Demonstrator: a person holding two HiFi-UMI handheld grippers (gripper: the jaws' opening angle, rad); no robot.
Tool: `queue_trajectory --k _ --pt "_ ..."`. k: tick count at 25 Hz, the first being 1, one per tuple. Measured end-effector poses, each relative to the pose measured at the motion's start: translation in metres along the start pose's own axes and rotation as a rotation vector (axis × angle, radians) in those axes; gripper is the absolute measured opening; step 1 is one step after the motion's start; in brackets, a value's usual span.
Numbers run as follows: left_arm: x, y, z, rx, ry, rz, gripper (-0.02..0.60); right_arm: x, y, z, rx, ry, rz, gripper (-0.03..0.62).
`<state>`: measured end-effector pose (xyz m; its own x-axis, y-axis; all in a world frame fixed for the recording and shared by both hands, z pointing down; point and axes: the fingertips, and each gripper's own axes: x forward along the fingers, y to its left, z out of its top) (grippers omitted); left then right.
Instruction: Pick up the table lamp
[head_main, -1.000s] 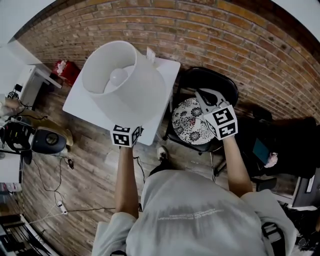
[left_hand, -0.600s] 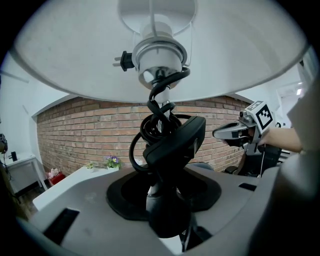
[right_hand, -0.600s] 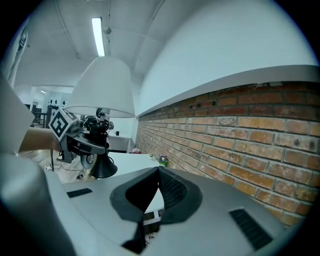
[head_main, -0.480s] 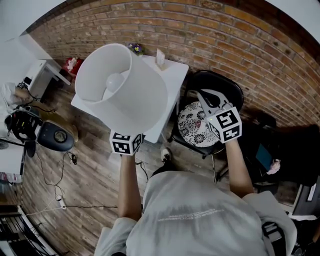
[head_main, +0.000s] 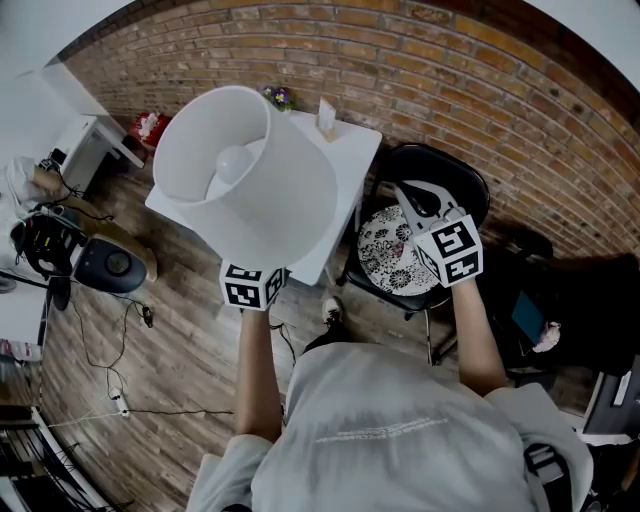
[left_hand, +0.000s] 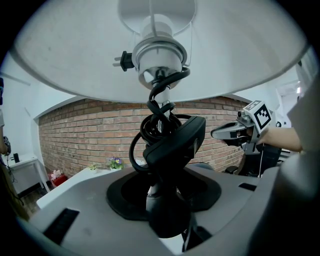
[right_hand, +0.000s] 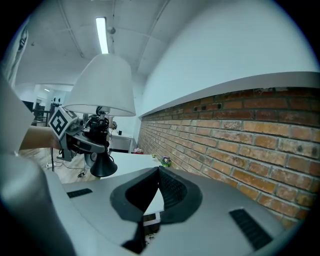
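The table lamp (head_main: 250, 170) has a big white shade with a bulb (head_main: 232, 160) inside, and it hangs in the air over the near edge of the white table (head_main: 352, 150). My left gripper (head_main: 262, 266) is under the shade, shut on the lamp's thin stem (left_hand: 159, 192). A black cord (left_hand: 155, 120) is coiled round that stem, with its plug (left_hand: 124, 61) up by the socket. In the right gripper view the lamp (right_hand: 102, 85) is tilted and its black cone base (right_hand: 103, 166) is off the table. My right gripper (head_main: 420, 200) is over the chair, shut and holding nothing.
A black chair with a patterned cushion (head_main: 388, 250) stands right of the table. A small flower pot (head_main: 278, 97) and a card holder (head_main: 326, 115) sit at the table's far edge by the brick wall. On the wooden floor at left are a round grey device (head_main: 108, 265) and cables.
The lamp has shifted slightly in the left gripper's hold over the last second and has been nearly still for the last half second. The right gripper has barely moved.
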<state>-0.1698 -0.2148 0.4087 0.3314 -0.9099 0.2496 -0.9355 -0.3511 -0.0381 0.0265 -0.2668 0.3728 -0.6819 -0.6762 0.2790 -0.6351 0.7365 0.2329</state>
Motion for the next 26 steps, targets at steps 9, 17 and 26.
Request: queue_trajectory --k 9,17,26 --pt "-0.0066 0.0025 0.0021 0.015 0.002 0.002 0.155 0.0013 0.0041 -0.0004 -0.004 0.002 -0.001 0.002" --pt "-0.0091 0.0028 0.0044 0.022 0.003 0.0 0.156 0.0048 0.0089 -0.0018 -0.005 -0.002 0.012 0.002" --pt "-0.008 0.0059 0.0007 0.018 0.016 0.003 0.156 0.0078 0.008 -0.0062 0.014 0.003 0.019 0.002"
